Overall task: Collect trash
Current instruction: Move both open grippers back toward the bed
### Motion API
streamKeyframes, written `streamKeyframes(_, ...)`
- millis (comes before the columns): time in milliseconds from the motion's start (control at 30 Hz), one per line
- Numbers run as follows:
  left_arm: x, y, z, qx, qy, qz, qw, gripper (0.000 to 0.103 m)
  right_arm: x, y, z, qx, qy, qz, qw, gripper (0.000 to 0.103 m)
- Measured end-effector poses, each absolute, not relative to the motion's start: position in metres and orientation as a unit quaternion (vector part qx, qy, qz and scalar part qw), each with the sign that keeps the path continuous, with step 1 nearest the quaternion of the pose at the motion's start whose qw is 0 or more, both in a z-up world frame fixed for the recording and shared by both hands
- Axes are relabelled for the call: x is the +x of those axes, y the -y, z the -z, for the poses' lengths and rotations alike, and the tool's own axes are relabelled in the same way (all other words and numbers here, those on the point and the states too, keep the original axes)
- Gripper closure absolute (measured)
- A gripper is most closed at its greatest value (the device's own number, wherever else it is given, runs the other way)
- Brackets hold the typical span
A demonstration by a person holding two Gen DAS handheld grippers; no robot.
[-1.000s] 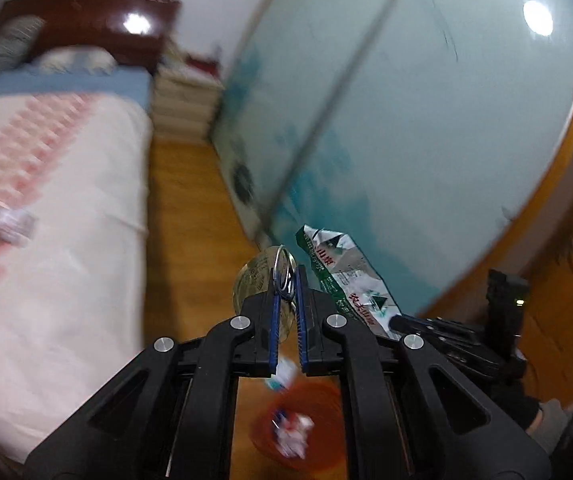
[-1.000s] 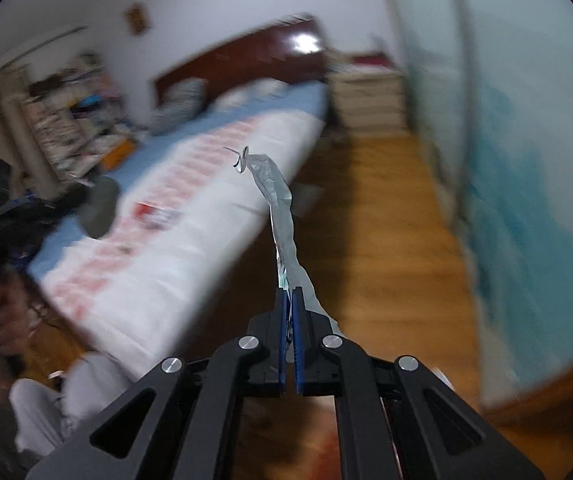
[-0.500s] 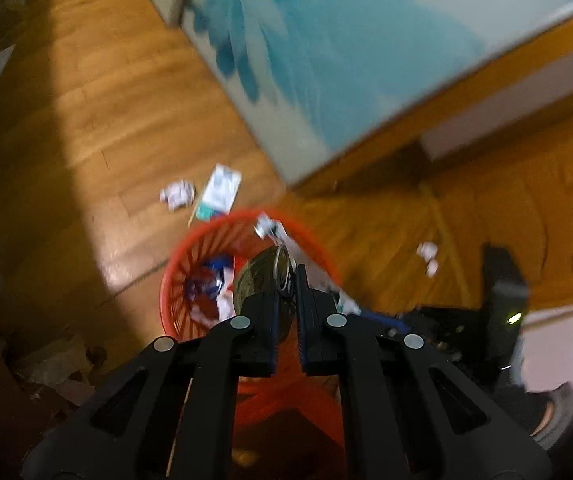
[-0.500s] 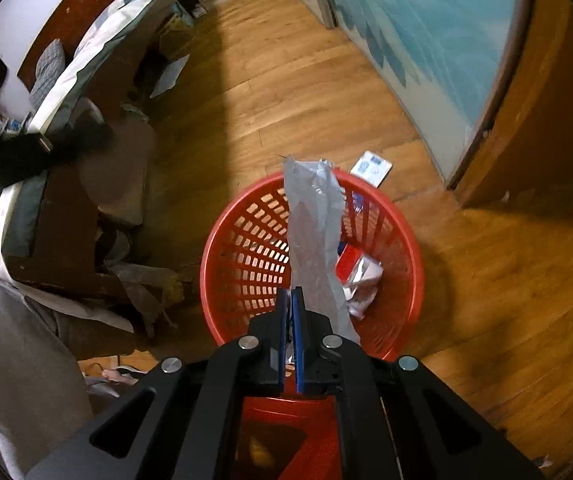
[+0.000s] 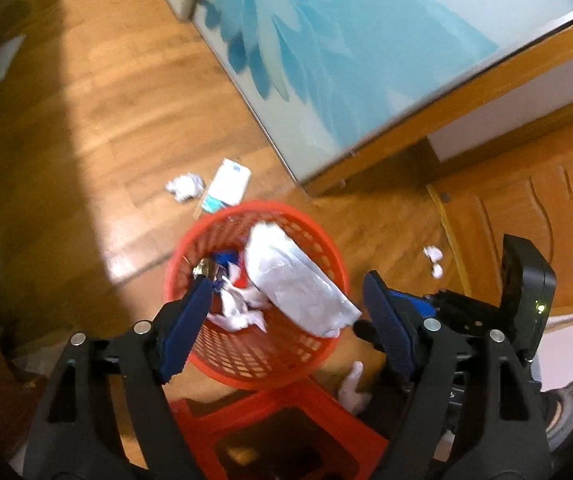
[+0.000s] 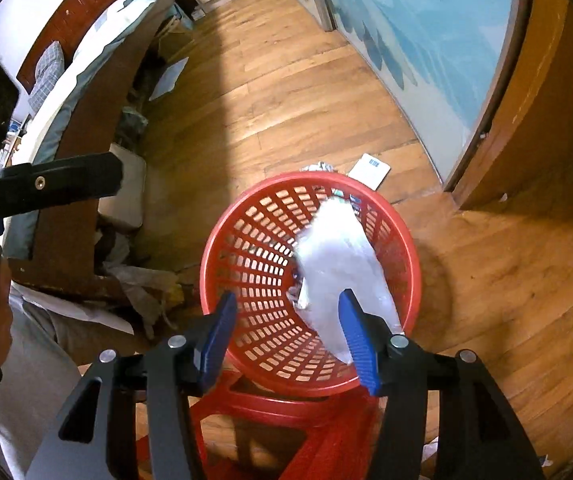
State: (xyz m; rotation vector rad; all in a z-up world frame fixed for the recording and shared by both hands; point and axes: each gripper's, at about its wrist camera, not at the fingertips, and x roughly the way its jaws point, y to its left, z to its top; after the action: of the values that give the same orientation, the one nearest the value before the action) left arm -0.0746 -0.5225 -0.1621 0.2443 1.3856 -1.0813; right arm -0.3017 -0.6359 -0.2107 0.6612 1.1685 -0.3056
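Over the red basket (image 5: 222,236), both tongs have just let go. Half a second ago each pair was pressed shut on a piece of trash above the basket; now both have just been opening, and the trash lies in the basket or is falling into it.

On the left, the left tongs (image 5: 286,312) stand spread wide. A small shiny gold wrapper (image 5: 205,267) sits right at the tip of their left finger; whether it still clings to the pad or has dropped free I cannot tell. Nothing is pinched between the pads. Crumpled white paper (image 5: 238,312) and a blue scrap lie in the basket beneath them.

To the right, the right tongs (image 6: 286,332) are about half spread. The long silvery wrapper (image 6: 338,256) slants inside the basket, its lower end brushing the inner face of their right finger, no longer squeezed.

Judging by this, these two pieces are delivered. More trash remains on the floor: a white crumpled tissue (image 5: 184,188) and a flat packet (image 5: 228,184) just behind the basket, and small white scraps (image 5: 433,258) off to the right near the wooden door.
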Motion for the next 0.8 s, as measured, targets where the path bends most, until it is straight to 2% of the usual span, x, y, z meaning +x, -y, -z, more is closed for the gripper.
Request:
streamKeyframes(133, -0.06, 0.498, 0.126, 0.072, -0.569, 0.48, 0.664, 0.026, -0.286, 0.632, 0.181, 0.285, -0.522, 0.145, 0.791, 0.049)
streamKeyframes(267, -0.03, 0.44, 0.061, 0.013, -0.491, 0.471, 0.733, 0.026, -0.257, 0.619, 0.137, 0.253, -0.49, 0.137, 0.823, 0.049)
streamKeyframes(467, 0.002, 0.293, -0.034, -0.005, -0.353, 0.382, 0.854, 0.025, -0.186, 0.565, 0.062, 0.181, -0.426, 0.095, 0.881, 0.047)
streamKeyframes(600, 0.02, 0.202, -0.044, -0.025, -0.326, 0.314, 0.891, 0.024, -0.13, 0.509, 0.022, 0.151, -0.388, 0.043, 0.908, 0.047)
streamKeyframes(800, 0.045, 0.078, -0.014, -0.099, -0.331, 0.216, 0.913, 0.024, -0.049, 0.4, -0.003, 0.094, -0.351, -0.043, 0.931, 0.043)
